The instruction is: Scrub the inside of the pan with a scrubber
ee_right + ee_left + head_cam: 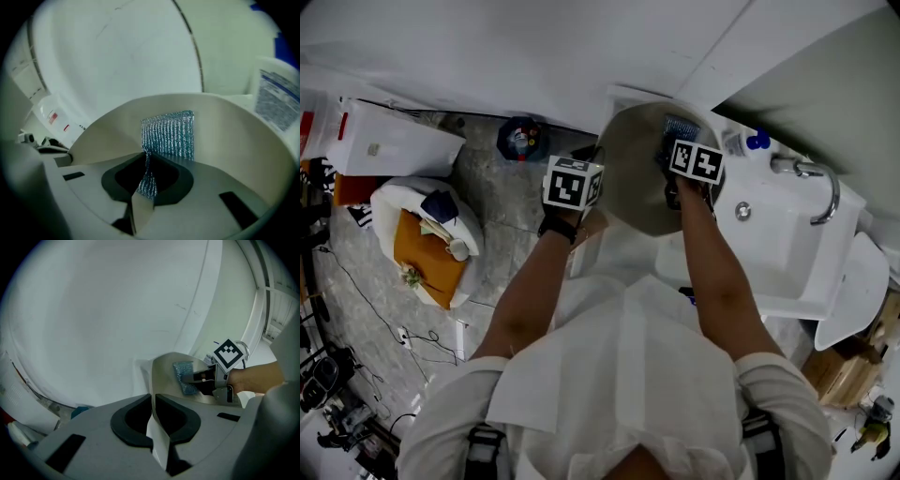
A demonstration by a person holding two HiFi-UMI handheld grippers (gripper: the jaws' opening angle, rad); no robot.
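"Right gripper view: the blue mesh scrubber (168,133) lies flat against the inner wall of the pan (234,140). Its lower edge is pinched between the closed jaws of the right gripper (147,174). Where does the pan itself sit?"

"Beside the left end of the white sink (769,246), mouth toward the person. The left gripper (152,416) carries it, with its jaws pressed nearly together on the pan's thin edge. Procedure, as I judge it:
1. Hold that clamp firm so the pan cannot swing.
2. Press the scrubber flat, not on its edge.
3. Work overlapping circles from wall to base.
4. Limit drag, because limp mesh may slip from the pinch."

"And the soap bottle (276,101)?"

"Just beside the pan. Shorten strokes on that side."
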